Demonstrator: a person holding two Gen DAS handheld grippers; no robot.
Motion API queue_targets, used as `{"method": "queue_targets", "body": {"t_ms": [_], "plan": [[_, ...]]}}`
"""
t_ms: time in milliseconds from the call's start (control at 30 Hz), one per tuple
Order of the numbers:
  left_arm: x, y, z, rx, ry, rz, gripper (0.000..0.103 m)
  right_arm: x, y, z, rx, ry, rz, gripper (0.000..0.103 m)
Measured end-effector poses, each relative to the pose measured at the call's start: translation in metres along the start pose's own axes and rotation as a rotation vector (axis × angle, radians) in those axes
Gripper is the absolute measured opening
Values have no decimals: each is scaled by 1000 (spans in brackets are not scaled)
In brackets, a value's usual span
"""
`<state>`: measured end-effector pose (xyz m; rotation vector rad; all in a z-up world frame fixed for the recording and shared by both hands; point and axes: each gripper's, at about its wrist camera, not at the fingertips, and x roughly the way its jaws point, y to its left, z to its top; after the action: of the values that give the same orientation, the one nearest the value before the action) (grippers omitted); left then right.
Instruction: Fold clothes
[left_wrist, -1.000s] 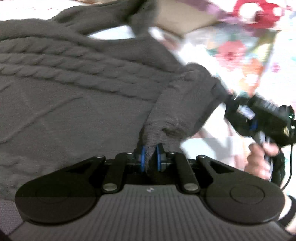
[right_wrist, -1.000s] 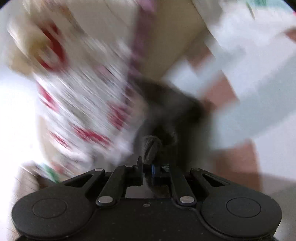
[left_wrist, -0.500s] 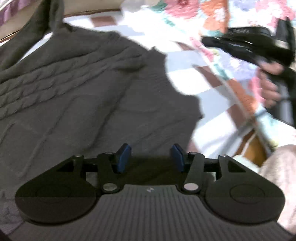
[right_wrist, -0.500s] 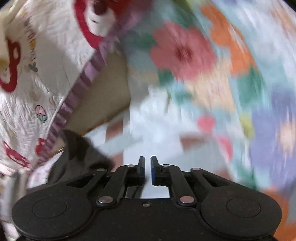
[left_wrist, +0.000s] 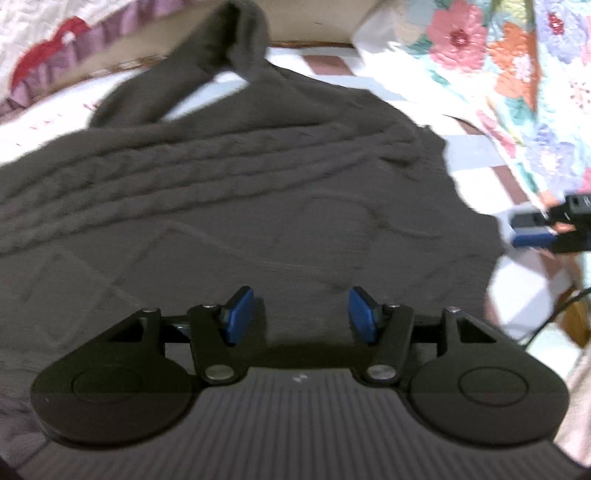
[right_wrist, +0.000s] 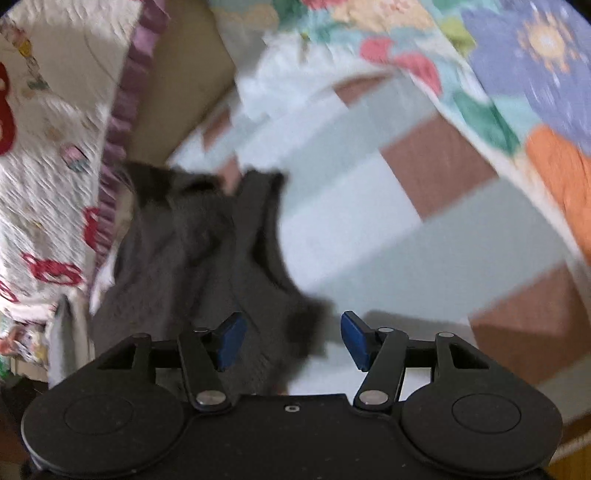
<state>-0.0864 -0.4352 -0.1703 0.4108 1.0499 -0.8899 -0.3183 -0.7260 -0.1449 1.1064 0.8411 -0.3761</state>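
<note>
Below your left tongs (left_wrist: 301, 314) lies the dark grey sweater (left_wrist: 229, 206), spread flat on the checked bed sheet (left_wrist: 480, 177). The jaws of these tongs are opening, and nothing is between the blue pads (left_wrist: 239, 314); you see only the knit fabric under them, and the pads do not press on it. Just ahead of the tongs the sweater shows three cable braids that run across from left to right. Farther ahead, one sleeve (left_wrist: 207, 62) lies bent in a loop and reaches toward the purple ruffled edge of a white quilt with red prints (left_wrist: 48, 40). To the right of the left tongs, past the edge of the sweater, you can see your right tongs (left_wrist: 543, 229) from the side, with one blue pad showing, near a flowered blanket (left_wrist: 517, 66). In the right wrist view, the right tongs (right_wrist: 291, 339) are also opening, and their blue pads (right_wrist: 352, 339) stand well apart. A corner of the sweater (right_wrist: 207, 258) lies between and below the pads, nearer to the left one, but neither pad grips it. The rest of the sweater extends ahead and to the left of these tongs, up to the white quilt (right_wrist: 44, 192). To the right of them is the bare sheet with brown and pale squares (right_wrist: 424, 206), and farther right the flowered blanket (right_wrist: 524, 74). This view is blurred.
</note>
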Motion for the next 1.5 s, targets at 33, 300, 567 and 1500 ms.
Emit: {"method": "queue_targets", "body": {"t_ms": [33, 300, 567, 1500], "plan": [[0, 3, 0, 0, -8, 24, 57, 3, 1, -3, -5, 12, -13, 64], [-6, 29, -4, -66, -50, 52, 59, 45, 50, -12, -275, 9, 36, 17], [14, 5, -6, -67, 160, -10, 62, -21, 115, -69, -785, -256, -305, 13], [64, 46, 193, -159, -207, 6, 65, 75, 115, 55, -617, -225, 62, 59]]}}
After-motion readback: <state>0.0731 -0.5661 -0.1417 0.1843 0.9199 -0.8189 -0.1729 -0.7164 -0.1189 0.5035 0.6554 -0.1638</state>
